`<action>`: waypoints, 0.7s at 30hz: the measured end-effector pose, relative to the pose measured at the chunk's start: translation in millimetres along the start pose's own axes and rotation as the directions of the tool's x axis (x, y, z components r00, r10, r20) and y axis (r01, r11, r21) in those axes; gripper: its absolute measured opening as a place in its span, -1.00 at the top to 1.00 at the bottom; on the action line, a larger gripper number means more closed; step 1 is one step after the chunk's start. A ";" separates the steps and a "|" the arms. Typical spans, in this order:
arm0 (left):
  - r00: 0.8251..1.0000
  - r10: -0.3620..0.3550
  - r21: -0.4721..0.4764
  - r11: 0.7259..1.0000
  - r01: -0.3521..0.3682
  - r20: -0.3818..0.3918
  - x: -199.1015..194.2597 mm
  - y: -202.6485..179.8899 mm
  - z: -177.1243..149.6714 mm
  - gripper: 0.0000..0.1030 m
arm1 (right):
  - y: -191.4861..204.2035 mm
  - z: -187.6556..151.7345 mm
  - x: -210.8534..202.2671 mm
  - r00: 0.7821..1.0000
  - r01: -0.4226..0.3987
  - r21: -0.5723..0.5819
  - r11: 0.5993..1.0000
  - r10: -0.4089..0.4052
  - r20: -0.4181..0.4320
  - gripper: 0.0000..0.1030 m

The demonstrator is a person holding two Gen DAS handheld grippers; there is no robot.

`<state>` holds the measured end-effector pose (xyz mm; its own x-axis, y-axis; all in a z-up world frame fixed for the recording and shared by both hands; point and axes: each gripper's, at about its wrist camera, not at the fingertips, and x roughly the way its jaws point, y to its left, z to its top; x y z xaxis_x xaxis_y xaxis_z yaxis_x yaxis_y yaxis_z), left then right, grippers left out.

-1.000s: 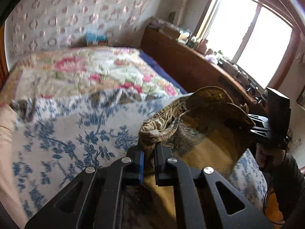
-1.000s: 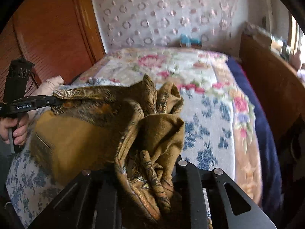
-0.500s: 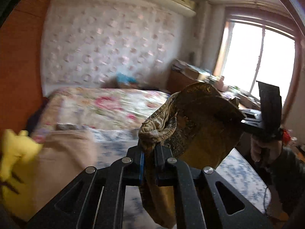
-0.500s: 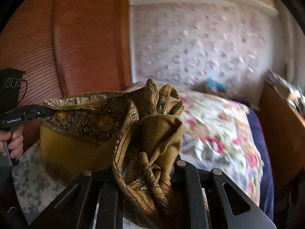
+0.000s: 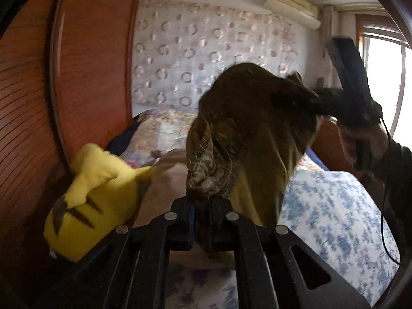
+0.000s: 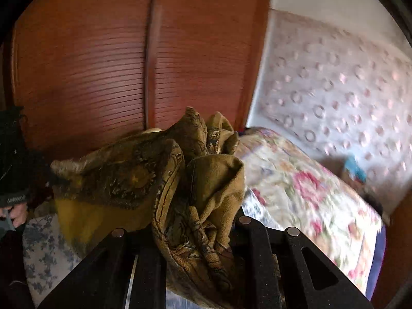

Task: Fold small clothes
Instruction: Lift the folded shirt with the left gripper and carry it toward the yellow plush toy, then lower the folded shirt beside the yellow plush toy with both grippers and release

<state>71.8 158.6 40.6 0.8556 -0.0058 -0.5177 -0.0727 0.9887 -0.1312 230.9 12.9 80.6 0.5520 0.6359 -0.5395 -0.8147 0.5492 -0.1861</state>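
**Mustard cloth held up between two grippers**

Mustard-brown patterned garment (image 5: 247, 139) hangs above the bed (image 5: 332, 206), stretched between both tools. Left gripper (image 5: 202, 221) pinches one bunched corner; right gripper (image 6: 195, 231) clamps a thick wad (folds spilling over). Beside the garment lies a yellow plush toy (image 5: 95, 200).

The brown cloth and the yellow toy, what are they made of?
The brown cloth looks like soft woven fabric, matte, with a printed paisley border: it bunches and drapes in folds. The yellow toy looks like plush, fuzzy and stuffed: rounded, puffy shape. Both are guesses from looks.
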 end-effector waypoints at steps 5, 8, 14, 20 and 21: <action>0.998 0.048 -0.015 0.999 -0.049 -0.051 7.8 19.5 -15.3 0.84 | -12.3 24.7 61.2 0.999 -0.025 -0.086 0.996 0.023 -0.031 0.66; 0.994 0.076 -0.021 0.997 -0.078 -0.081 14.7 27.7 -24.0 0.84 | -3.0 25.8 75.2 0.998 -0.036 -0.110 0.993 0.030 -0.056 0.66; 0.988 0.100 -0.062 0.992 -0.108 -0.121 24.6 42.2 -35.3 0.84 | -6.3 32.3 114.1 0.989 -0.035 -0.036 0.999 0.030 -0.144 0.22; 0.984 0.122 -0.078 0.988 -0.133 -0.128 21.9 48.1 -36.2 0.65 | -32.0 25.3 116.3 0.988 0.090 0.076 0.993 -0.080 -0.131 -0.12; 0.985 0.121 -0.079 0.988 -0.131 -0.123 20.2 48.9 -35.9 0.57 | -35.7 22.0 111.3 0.989 0.106 0.089 0.990 -0.095 -0.116 -0.13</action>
<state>67.2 201.4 -6.7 0.7711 0.0955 -0.6295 -0.2244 0.9660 -0.1284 325.3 76.0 45.3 0.6027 0.5131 -0.6111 -0.7323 0.6599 -0.1681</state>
